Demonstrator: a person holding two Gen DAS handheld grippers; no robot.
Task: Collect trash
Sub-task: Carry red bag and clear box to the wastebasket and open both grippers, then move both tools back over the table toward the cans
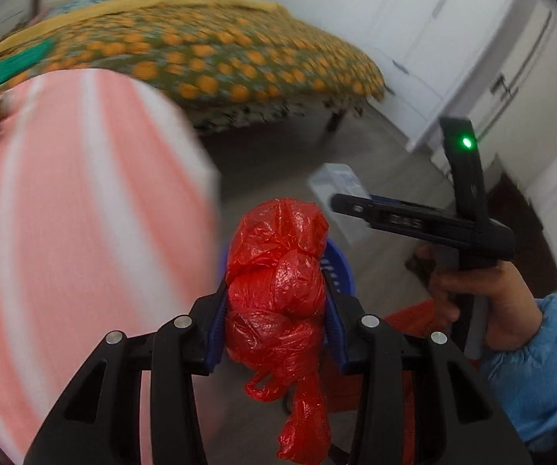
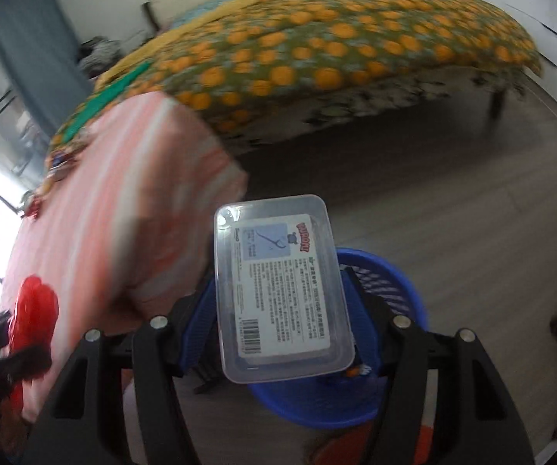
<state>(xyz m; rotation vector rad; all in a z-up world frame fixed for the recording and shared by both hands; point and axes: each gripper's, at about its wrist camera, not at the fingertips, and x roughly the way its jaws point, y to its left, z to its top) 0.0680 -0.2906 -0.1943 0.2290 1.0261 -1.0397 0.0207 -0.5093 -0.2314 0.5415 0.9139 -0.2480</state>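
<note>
Left claw (image 1: 276, 302) clenched on one red plastic bag (image 1: 278, 290), blue pads pressed into both its sides. Bag is crumpled and glossy, bunched into knotted lumps; top bulges out past the fingertips, a twisted tail with a loop handle hangs down between the arms.

Right claw (image 2: 282, 290) clenched on one clear plastic box (image 2: 282, 290): rectangular, rounded corners, lid with a white printed label, barcode at the near end. Box sits lengthwise between the blue pads, far end sticking out beyond the tips.

Landmark: blue basket (image 2: 387, 283), one, slatted wall, standing on the grey floor (image 2: 452, 213).
- Box held above the basket, over its left part in the right wrist view.
- Bag held in front of the basket in the left wrist view; only a sliver of blue rim (image 1: 338, 267) shows behind it.
- Pink-and-white striped cloth (image 1: 76, 213) to the left of the basket, blurred.
- Bed with an orange-dotted cover (image 2: 317, 46) beyond the basket, well apart.

Right hand (image 1: 472, 290) with a light blue sleeve (image 1: 542, 368) visible on the right of the basket.
</note>
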